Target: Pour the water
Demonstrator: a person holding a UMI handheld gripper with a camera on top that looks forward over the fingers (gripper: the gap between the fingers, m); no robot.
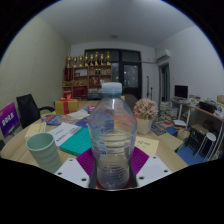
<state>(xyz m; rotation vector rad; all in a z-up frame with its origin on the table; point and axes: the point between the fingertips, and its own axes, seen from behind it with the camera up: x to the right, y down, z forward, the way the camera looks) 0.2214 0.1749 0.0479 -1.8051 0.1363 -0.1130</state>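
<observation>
Purple sign [8, 120]: at about 9 o'clock, well off to the side of the fingers, standing at the far left end of the tabletop.
Office chair [30, 106]: dark, behind the tabletop at about 10 o'clock.
Green cup [44, 152]: ribbed, upright on the tabletop at about 8 o'clock, near the bottle and apart from it.
Teal sheet [78, 142]: flat on the tabletop between the green cup and the bottle.
Gift box [67, 104]: orange with a ribbon, farther back on the tabletop at about 11 o'clock.
Shelf [88, 72]: wooden, against the back wall at 12 o'clock, with bottles in a row on top.
Water bottle [112, 140]: clear plastic with a white cap, upright, at the centre and close to the camera; it stands between the two fingers, and water shows in its lower part.
Gripper [112, 172]: the fingers reach up from 6 o'clock on either side of the bottle's base, set narrow about it; whether both pads [87, 160] press on the plastic I cannot tell.
Tabletop [160, 152]: pale wood, cluttered with papers and small things.
Pot [145, 122]: a small one holding a pinkish bunch, just beyond the bottle at about 2 o'clock.
Monitor [181, 92]: dark, at about 2 o'clock, on a desk by the right wall.
</observation>
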